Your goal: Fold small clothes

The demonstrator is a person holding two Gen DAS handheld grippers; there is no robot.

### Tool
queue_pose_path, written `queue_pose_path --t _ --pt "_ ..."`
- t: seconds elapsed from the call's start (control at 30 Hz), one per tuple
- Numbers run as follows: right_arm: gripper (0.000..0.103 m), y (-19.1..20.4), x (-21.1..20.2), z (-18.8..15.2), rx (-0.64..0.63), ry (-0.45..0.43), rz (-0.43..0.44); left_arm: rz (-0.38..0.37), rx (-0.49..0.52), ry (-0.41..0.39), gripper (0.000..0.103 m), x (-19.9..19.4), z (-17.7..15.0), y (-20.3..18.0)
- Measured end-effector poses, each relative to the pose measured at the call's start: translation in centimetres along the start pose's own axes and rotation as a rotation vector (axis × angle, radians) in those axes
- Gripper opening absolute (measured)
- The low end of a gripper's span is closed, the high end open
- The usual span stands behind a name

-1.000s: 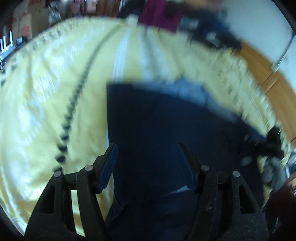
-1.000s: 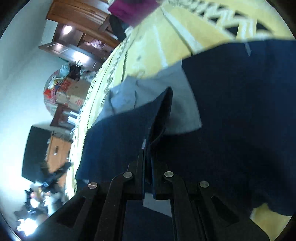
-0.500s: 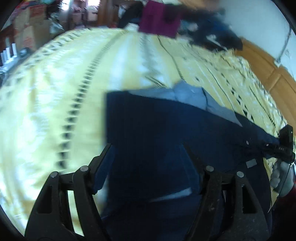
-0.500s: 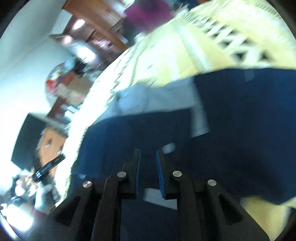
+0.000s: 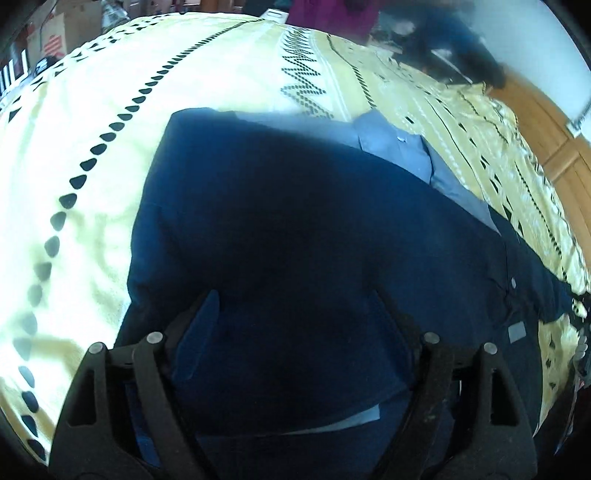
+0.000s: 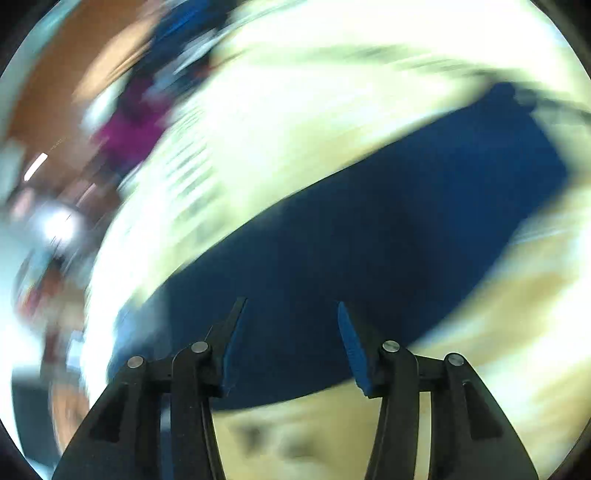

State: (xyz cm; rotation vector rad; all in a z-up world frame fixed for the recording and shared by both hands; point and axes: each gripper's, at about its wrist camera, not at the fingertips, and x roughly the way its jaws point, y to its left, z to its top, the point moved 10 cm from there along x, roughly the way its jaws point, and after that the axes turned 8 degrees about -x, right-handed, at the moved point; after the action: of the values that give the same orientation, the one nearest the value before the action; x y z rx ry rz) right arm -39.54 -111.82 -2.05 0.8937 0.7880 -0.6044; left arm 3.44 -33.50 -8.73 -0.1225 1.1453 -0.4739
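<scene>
In the left wrist view, a dark navy fabric garment [image 5: 295, 236] with a lighter blue-grey collar or lining panel [image 5: 402, 147] lies spread flat on a pale yellow bedspread patterned with black teardrops and zigzags [image 5: 92, 122]; the garment fills the middle of the frame and runs off toward 4 o'clock, where a small button and a grey tag show on it. The black left gripper with blue pads [image 5: 295, 314] rises from 6 o'clock with its fingers spread wide above the navy cloth, nothing held between them. At 12 o'clock, beyond the bedspread's far edge, sits a blurred magenta piece of cloth [image 5: 332, 14], and at 2 to 3 o'clock an orange-brown wooden panel [image 5: 554, 122] borders the bed. The right wrist view is heavily smeared by motion blur: the same navy garment [image 6: 369, 240] appears as a dark band slanting from 8 o'clock up to 2 o'clock across the bright yellow bedspread [image 6: 314, 92]. The black right gripper with blue pads [image 6: 291, 325] enters from 6 o'clock, fingers parted and empty, their tips over the garment's near edge. A magenta smear [image 6: 129, 129] shows at 10 o'clock.
</scene>
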Motion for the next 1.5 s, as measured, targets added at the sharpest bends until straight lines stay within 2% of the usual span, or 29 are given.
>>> queue_pose_path --t 0.07,0.13,0.2,0.33,0.37,0.4,0.43,0.47,0.53,0.6,0.67,0.7,0.87,1.0,1.1,1.13,1.2,1.23,1.27,1.3,1.33,1.4,1.5 --pt "0.054 -7.2 -2.3 2.4 0.186 -0.063 -0.068 0.010 0.006 0.000 0.084 0.5 0.2 -0.9" --pt "0.054 -10.4 -3.3 3.4 0.272 -0.101 -0.085 0.013 0.010 0.002 0.084 0.5 0.2 -1.0" --pt "0.054 -11.4 -3.2 4.3 0.289 -0.122 -0.076 0.011 0.005 0.002 0.084 0.1 0.2 -0.7" --pt "0.052 -11.0 -1.6 4.9 0.214 -0.116 -0.113 0.005 -0.010 -0.002 0.084 -0.2 0.1 -0.6" --pt "0.046 -10.8 -1.5 4.8 0.192 -0.119 -0.127 0.007 -0.010 -0.003 0.084 -0.1 0.2 -0.6" --pt "0.029 -11.1 -1.5 5.1 0.176 -0.133 -0.140 0.008 -0.011 -0.005 0.084 -0.2 0.2 -0.6" --pt "0.019 -10.7 -2.0 5.1 0.152 -0.156 -0.148 0.005 -0.015 -0.009 0.083 -0.3 0.2 -0.7" --pt "0.014 -10.2 -2.6 5.3 0.131 -0.182 -0.146 -0.003 -0.021 -0.015 0.083 -0.5 0.3 -0.7" --pt "0.011 -9.5 -4.2 5.9 0.075 -0.234 -0.131 -0.023 -0.035 -0.031 0.083 -1.1 0.6 -0.9" --pt "0.011 -6.2 -6.6 6.1 -0.013 -0.293 -0.114 -0.046 -0.036 -0.060 0.083 -2.2 1.2 -1.4" --pt "0.011 -0.8 -8.8 6.4 -0.094 -0.343 -0.040 -0.063 -0.032 -0.092 0.083 -3.6 1.8 -1.8" --pt "0.010 1.8 -9.7 6.2 -0.122 -0.352 0.014 -0.075 -0.031 -0.108 0.083 -4.4 2.1 -1.9" --pt "0.010 23.0 -10.4 2.1 -0.347 -0.303 0.392 -0.144 -0.044 -0.189 0.084 -8.4 3.8 -1.8" --pt "0.011 41.2 -6.6 -5.7 -0.485 -0.168 0.687 -0.181 -0.056 -0.223 0.084 -11.3 4.0 -1.2" --pt "0.011 51.6 -1.8 -14.2 -0.589 -0.036 0.817 -0.187 -0.055 -0.241 0.085 -12.7 3.8 -0.6" --pt "0.012 53.9 -0.1 -17.1 -0.604 0.024 0.855 -0.190 -0.057 -0.243 0.085 -12.9 3.8 -0.3" --pt "0.025 57.7 4.2 -24.0 -0.674 0.160 0.895 -0.198 -0.068 -0.231 0.085 -12.7 3.5 0.5" --pt "0.033 58.4 6.8 -27.1 -0.715 0.214 0.861 -0.197 -0.076 -0.220 0.085 -12.3 3.3 0.9" --pt "0.038 58.1 9.3 -30.1 -0.750 0.269 0.791 -0.196 -0.092 -0.203 0.085 -11.5 3.0 1.5" --pt "0.038 57.6 11.3 -31.9 -0.778 0.315 0.740 -0.206 -0.106 -0.184 0.085 -10.7 2.7 1.9" --pt "0.038 56.6 12.3 -33.2 -0.781 0.347 0.708 -0.215 -0.116 -0.169 0.085 -10.4 2.4 2.0" --pt "0.038 54.5 11.6 -34.1 -0.754 0.363 0.720 -0.236 -0.125 -0.133 0.085 -9.0 1.5 1.7" --pt "0.043 49.5 10.2 -33.1 -0.748 0.327 0.672 -0.315 -0.122 -0.078 0.084 -7.5 -0.1 -0.5"
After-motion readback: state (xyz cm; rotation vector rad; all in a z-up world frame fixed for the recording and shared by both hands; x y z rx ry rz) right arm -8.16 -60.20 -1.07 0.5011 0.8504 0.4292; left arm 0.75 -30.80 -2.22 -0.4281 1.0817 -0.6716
